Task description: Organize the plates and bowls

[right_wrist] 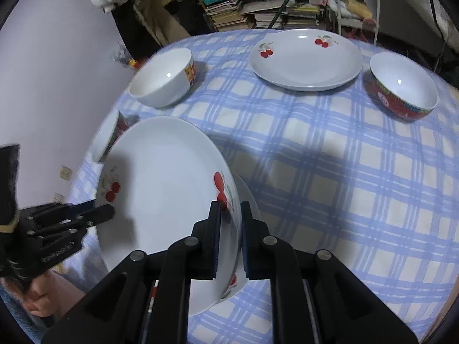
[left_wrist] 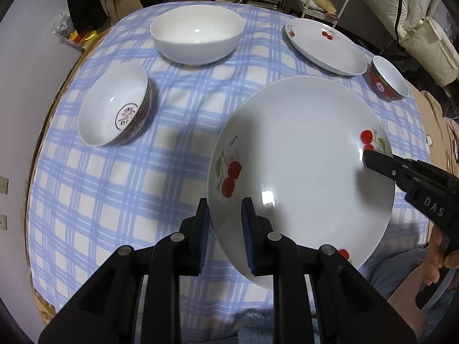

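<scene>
Both grippers hold one white cherry-print plate (left_wrist: pixel 301 154) lifted and tilted above the checked tablecloth. My left gripper (left_wrist: pixel 225 215) is shut on its near-left rim. My right gripper (right_wrist: pixel 231 218) is shut on its right rim; the plate shows there too (right_wrist: pixel 166 189). A second cherry plate (right_wrist: pixel 305 60) lies flat at the far side, also in the left wrist view (left_wrist: pixel 325 47). A plain white bowl (left_wrist: pixel 196 35) stands at the back, a bowl with a red character inside (left_wrist: pixel 114 109) at the left, and a red-sided bowl (right_wrist: pixel 403 86) at the right.
The round table has a blue-and-white checked cloth (right_wrist: pixel 330 172). Stacks of books (right_wrist: pixel 258 11) and a white metal rack (right_wrist: pixel 357 3) stand behind the table. A pale wall (right_wrist: pixel 57 57) is at the left. The person's hand (left_wrist: pixel 439 261) holds the right gripper's handle.
</scene>
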Demonstrator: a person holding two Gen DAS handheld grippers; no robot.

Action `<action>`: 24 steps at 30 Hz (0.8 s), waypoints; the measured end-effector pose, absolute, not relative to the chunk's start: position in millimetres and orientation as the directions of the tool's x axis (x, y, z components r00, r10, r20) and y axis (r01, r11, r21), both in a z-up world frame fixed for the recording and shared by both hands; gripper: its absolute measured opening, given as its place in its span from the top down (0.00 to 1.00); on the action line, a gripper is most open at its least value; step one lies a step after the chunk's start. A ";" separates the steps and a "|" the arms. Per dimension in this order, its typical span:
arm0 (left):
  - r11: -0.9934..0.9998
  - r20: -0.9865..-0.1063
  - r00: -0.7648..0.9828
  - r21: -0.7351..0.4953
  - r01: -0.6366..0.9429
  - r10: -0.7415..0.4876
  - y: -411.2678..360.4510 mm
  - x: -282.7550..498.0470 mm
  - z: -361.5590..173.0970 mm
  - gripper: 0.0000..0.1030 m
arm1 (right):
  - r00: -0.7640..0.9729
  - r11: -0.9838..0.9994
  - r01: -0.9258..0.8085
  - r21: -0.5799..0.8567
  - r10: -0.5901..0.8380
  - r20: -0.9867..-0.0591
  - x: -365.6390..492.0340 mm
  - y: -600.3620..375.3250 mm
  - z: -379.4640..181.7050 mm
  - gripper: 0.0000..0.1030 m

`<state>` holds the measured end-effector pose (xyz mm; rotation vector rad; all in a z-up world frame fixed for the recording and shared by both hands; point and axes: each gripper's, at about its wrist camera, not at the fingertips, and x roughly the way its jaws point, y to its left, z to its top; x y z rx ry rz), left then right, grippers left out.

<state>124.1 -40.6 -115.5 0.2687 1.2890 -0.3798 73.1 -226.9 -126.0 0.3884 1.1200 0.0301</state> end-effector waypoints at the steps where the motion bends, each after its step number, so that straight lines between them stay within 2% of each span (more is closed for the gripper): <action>1: 0.910 -0.964 0.241 -0.002 0.414 -0.111 -40.5 123.0 -117.6 0.80 | 0.439 0.934 0.171 0.314 0.213 -0.873 73.1 -224.9 -127.2 0.85; 19: 0.915 -0.983 0.158 -0.020 0.404 -0.091 -43.9 129.3 -158.0 0.80 | 0.387 0.950 0.174 0.258 0.175 -0.905 78.2 -220.3 -153.0 0.85; 24: 0.906 -0.986 0.155 0.018 0.422 -0.052 -51.4 130.8 -168.7 0.80 | 0.387 0.957 0.169 0.235 0.155 -0.909 78.8 -219.4 -153.6 0.88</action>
